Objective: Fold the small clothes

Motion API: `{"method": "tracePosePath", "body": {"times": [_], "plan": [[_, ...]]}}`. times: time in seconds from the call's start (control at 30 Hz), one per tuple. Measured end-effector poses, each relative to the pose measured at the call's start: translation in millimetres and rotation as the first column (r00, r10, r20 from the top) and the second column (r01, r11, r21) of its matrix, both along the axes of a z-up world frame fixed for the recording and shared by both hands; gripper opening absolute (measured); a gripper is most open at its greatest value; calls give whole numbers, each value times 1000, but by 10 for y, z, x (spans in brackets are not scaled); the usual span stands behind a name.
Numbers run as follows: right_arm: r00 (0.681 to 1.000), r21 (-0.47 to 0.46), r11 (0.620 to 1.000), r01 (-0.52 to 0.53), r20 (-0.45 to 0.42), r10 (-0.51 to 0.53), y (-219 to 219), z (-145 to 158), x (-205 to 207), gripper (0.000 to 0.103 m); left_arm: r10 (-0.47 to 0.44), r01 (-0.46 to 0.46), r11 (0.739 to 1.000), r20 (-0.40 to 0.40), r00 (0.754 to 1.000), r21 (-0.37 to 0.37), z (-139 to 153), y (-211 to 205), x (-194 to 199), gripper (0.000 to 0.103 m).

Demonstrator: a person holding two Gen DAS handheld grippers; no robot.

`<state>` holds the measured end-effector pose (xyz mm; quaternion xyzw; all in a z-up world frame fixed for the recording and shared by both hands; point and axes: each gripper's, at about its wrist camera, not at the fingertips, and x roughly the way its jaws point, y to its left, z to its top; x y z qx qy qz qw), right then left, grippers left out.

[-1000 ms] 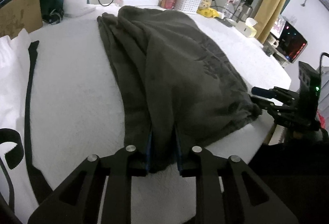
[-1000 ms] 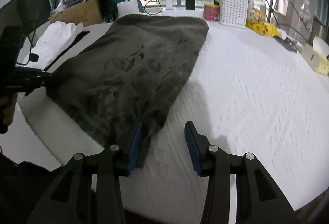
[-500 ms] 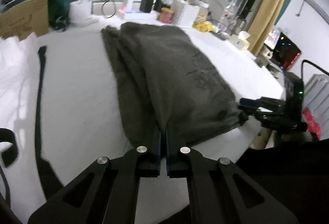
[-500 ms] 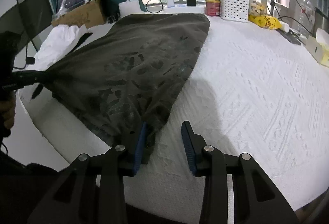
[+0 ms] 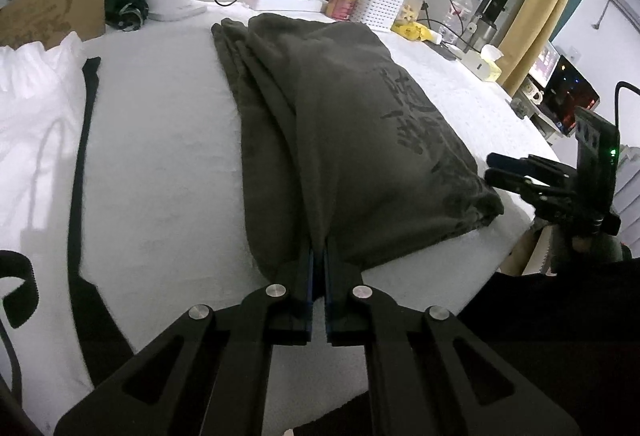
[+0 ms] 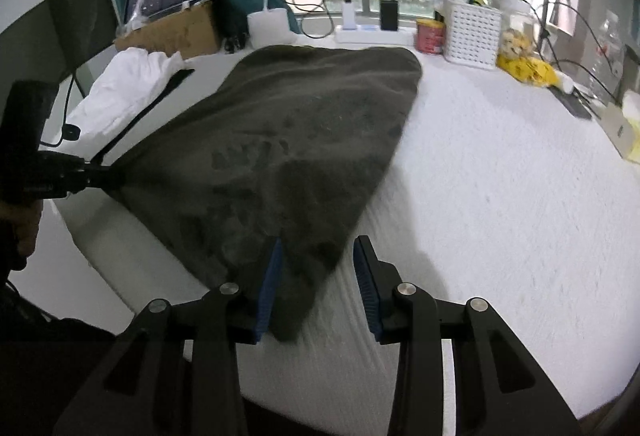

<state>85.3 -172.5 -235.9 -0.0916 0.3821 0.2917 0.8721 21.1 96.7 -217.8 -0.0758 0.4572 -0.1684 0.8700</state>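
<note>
My left gripper (image 5: 318,256) is pinching the near hem of the dark grey garment (image 5: 340,108); my right gripper (image 6: 318,276) is opening, a garment corner lying loose between its jaws.

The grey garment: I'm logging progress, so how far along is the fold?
Done: the grey garment already lies folded lengthwise into a narrow strip on the white table. In hand: the left gripper is shut on its near edge; the right gripper straddles the other near corner, jaws opening, not pinching. Left: grip that corner, fold it over, then the white garment waiting beside.
</note>
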Motion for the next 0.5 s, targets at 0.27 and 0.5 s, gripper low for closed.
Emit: {"method": "tracePosePath", "body": {"times": [0.27,0.5], "plan": [[999,-75,996,-47,11,48,50,-156,-55,46,58,-58,998,-16,998,20,43,33,-74,5],[996,-20,998,-56,-77,55,-25,-143,17,46,142,-145,988,57,988,50,215,28,-46,5]]}}
